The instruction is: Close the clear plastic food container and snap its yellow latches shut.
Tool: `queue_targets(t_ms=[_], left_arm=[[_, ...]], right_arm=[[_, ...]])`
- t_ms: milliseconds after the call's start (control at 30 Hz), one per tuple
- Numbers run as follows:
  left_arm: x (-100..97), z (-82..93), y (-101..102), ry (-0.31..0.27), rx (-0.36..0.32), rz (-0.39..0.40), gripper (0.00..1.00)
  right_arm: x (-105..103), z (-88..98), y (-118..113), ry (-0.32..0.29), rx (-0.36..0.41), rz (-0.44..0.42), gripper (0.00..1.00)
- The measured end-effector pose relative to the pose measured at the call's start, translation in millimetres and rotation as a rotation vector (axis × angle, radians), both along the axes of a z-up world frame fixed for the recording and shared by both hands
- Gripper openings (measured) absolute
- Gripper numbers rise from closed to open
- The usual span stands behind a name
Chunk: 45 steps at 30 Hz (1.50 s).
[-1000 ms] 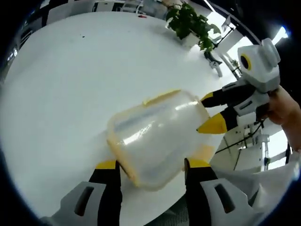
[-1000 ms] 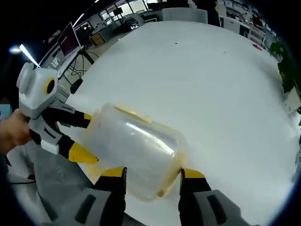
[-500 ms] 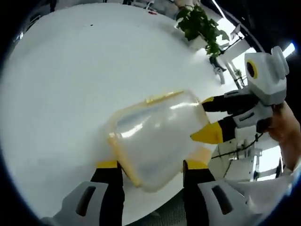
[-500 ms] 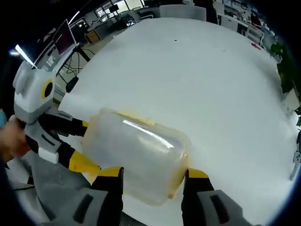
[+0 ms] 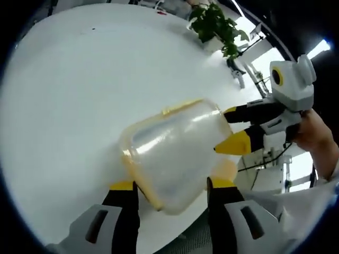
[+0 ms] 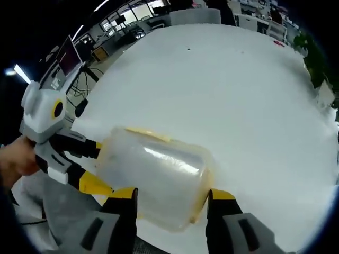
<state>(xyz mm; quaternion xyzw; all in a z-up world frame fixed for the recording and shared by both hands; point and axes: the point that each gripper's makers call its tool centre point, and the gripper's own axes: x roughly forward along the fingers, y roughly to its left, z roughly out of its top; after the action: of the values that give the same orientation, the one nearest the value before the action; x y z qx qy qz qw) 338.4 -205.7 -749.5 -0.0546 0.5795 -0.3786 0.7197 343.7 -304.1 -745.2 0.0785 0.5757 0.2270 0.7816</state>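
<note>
The clear plastic container lies on its side over the white table's near edge, held from both ends. A yellow latch runs along its upper edge, and yellow trim shows at its lid end. My left gripper is shut on this end, one jaw on each side. My right gripper comes in from the right and clamps the far end. In the right gripper view the container sits between my right gripper jaws. The left gripper grips it from the left, and a latch lies on top.
The round white table stretches away behind the container. A potted plant stands at its far edge. A person's hand holds the right gripper, and another hand holds the left one. Desks and a monitor stand beyond the table.
Both views have shifted and tilted a little with the hands. The container stays clamped between the two grippers, with no visible change in grip.
</note>
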Motion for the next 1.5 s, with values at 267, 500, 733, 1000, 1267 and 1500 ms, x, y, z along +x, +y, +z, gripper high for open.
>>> queue_targets(t_ms=[267, 500, 733, 1000, 1267, 1500], left_arm=[[-0.2, 4.8, 5, -0.018, -0.017, -0.034, 0.45], [1.9, 11.8, 21, -0.103, 0.009, -0.085, 0.5], [-3.6, 17.3, 38, -0.209, 0.071, -0.224, 0.52], [0.9, 30.6, 39, -0.377, 0.104, -0.381, 0.5], [7.2, 49.3, 27, -0.51, 0.073, -0.464, 0.47], [11.7, 61.0, 16, -0.641, 0.053, -0.562, 0.25]], right_arm=[[0, 3.2, -7, -0.027, 0.008, 0.013, 0.49], [-1, 16.9, -9, -0.15, -0.116, 0.297, 0.63], [-5, 31.7, -4, -0.232, -0.104, 0.482, 0.43], [-1, 51.6, 16, -0.392, -0.056, 0.625, 0.35], [-1, 58.4, 15, -0.419, -0.056, 0.707, 0.25], [3, 67.9, 24, -0.502, -0.058, 0.81, 0.2]])
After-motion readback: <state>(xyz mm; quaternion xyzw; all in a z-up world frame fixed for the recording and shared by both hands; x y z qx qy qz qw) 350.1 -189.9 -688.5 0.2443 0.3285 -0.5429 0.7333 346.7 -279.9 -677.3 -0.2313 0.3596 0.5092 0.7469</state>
